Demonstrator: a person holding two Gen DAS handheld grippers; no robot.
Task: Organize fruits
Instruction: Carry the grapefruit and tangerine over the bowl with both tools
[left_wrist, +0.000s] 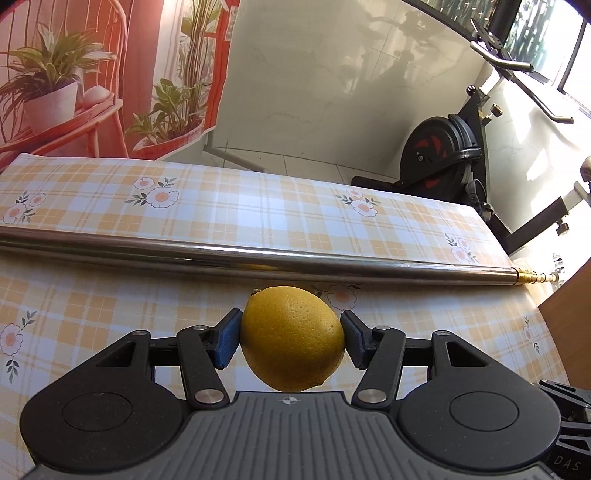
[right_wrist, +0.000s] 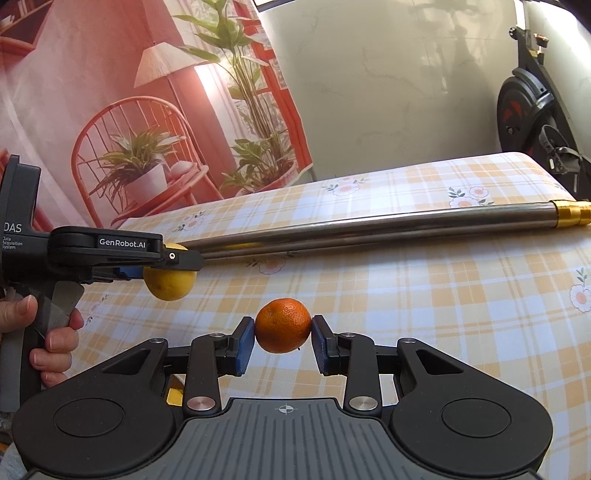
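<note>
My left gripper (left_wrist: 291, 338) is shut on a yellow lemon (left_wrist: 292, 338) and holds it above the checked tablecloth (left_wrist: 110, 314). In the right wrist view the left gripper (right_wrist: 173, 264) shows at the left, held by a hand, with the lemon (right_wrist: 170, 284) in its jaws. My right gripper (right_wrist: 283, 338) is shut on a small orange mandarin (right_wrist: 283, 325), also held above the cloth, to the right of the lemon and nearer to me.
A long shiny metal tube (left_wrist: 258, 258) with a brass tip (right_wrist: 570, 213) lies across the table (right_wrist: 443, 295) beyond both fruits. A printed backdrop of plants and chairs (right_wrist: 129, 129) hangs behind. An exercise bike (left_wrist: 443, 147) stands past the table's right end.
</note>
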